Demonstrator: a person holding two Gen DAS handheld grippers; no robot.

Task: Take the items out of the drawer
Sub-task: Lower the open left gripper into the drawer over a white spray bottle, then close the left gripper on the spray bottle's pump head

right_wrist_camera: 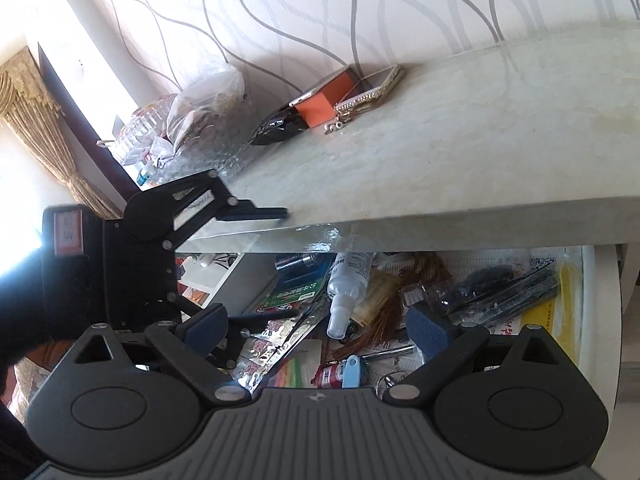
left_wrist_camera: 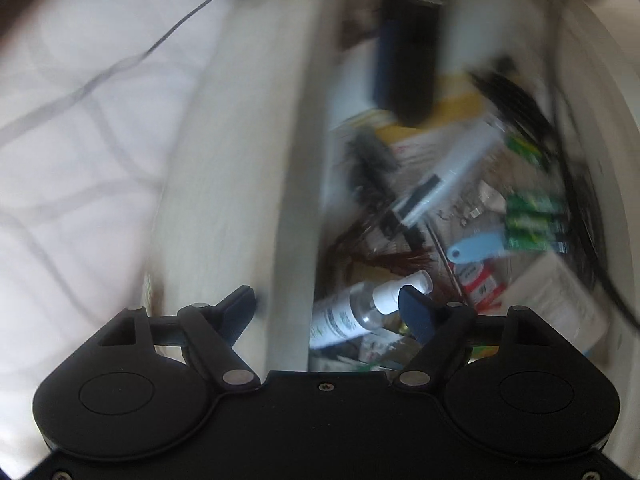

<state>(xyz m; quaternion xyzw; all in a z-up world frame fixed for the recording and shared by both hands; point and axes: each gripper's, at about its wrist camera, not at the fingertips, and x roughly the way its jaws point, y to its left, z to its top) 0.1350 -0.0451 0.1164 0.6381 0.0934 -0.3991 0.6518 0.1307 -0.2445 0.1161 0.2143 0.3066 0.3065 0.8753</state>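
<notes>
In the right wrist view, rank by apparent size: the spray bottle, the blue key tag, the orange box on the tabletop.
1. spray bottle, though it lies nearer the camera
2. orange box, farther away
3. blue key tag, clearly smallest

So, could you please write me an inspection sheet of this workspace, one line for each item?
Surface: pale marble-look tabletop, glossy, above the open drawer.
Job's things: clear spray bottle with white nozzle, light blue plastic tag, green batteries, all lying in the drawer.
Clutter: orange card box, gold-rimmed phone case, crumpled clear plastic bags on the tabletop.
Grippers: left gripper open, one finger over the tabletop edge, one in the drawer, nothing held; right gripper open, empty.
Cables: thin dark cable across white fabric.
Surroundings: wavy-striped wallpaper, gold curtain.
</notes>
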